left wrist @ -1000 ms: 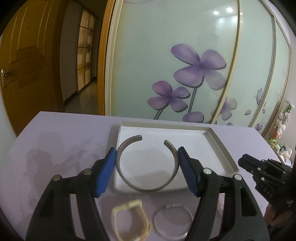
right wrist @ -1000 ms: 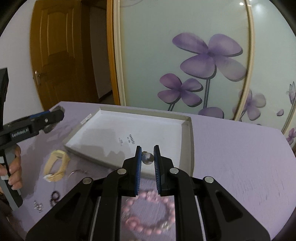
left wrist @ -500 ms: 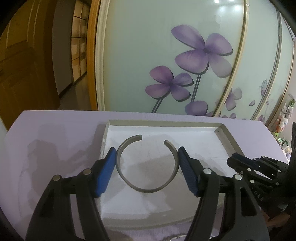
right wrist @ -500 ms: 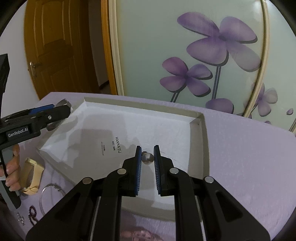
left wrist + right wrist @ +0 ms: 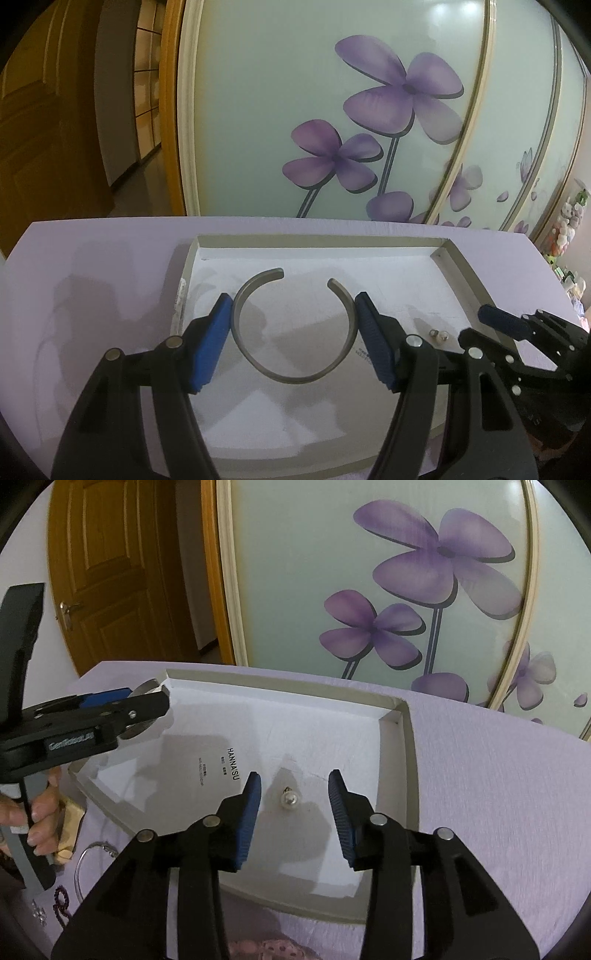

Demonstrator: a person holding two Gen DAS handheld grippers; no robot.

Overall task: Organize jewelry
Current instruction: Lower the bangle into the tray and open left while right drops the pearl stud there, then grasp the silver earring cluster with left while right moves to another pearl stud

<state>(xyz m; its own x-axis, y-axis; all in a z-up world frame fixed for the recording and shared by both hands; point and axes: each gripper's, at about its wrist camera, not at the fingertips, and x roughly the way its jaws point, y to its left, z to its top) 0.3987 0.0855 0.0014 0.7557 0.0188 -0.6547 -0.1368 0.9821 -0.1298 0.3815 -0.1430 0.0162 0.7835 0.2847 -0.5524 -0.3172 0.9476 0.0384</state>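
Materials and finishes on the lilac table

Cuff bangle (image 5: 294, 334): brushed grey metal, dull sheen. Tray (image 5: 404, 753): white matt paperboard, faintly creased floor. Pearl earring (image 5: 289, 799): glossy bead with small metal fitting. Tablecloth (image 5: 498, 797): lilac, soft matt, finely textured. Gripper pads (image 5: 341, 806): blue ribbed rubber on black matt plastic arms with shiny metal rivets. Door (image 5: 110, 572): varnished wood. Wardrobe panel (image 5: 332, 92): smooth frosted glass, printed flowers.

Each camera rides on its own claw and looks forward and down along the fingers, close over the counter (image 5: 92, 266). The left view faces the white tray (image 5: 317, 243) squarely; the right view meets it at an angle from its right. Both share the tray and the flowered wardrobe doors (image 5: 406, 572); each catches the other claw at its edge.
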